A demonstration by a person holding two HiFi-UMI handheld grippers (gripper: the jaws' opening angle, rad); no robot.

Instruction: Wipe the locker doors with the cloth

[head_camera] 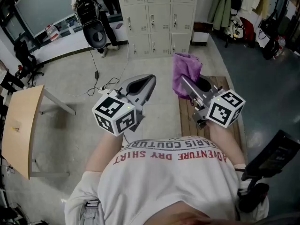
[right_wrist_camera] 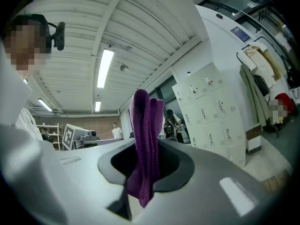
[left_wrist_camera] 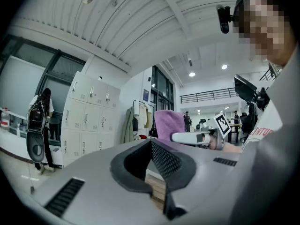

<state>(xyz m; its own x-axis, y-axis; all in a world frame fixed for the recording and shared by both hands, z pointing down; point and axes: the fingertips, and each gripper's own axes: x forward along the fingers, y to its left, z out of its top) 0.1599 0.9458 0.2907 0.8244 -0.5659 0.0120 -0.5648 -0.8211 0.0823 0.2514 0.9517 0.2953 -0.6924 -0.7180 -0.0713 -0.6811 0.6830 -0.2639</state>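
Right gripper view: right gripper clamped on purple cloth, folds standing up above the jaws, tail hanging below. Left gripper view: left gripper closed, holding nothing. Head view: cloth at upper centre of frame; beyond it, along the top edge, cream lockers, doors all shut. Across white shirt at bottom, in red, upside down: "ADVENTURE DRY SHIRT".

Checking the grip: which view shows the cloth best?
The right gripper view: the cloth fills mid-frame, clamped in the right tongs. Head view shows it bunched beyond them; left gripper view, smaller, from the side.
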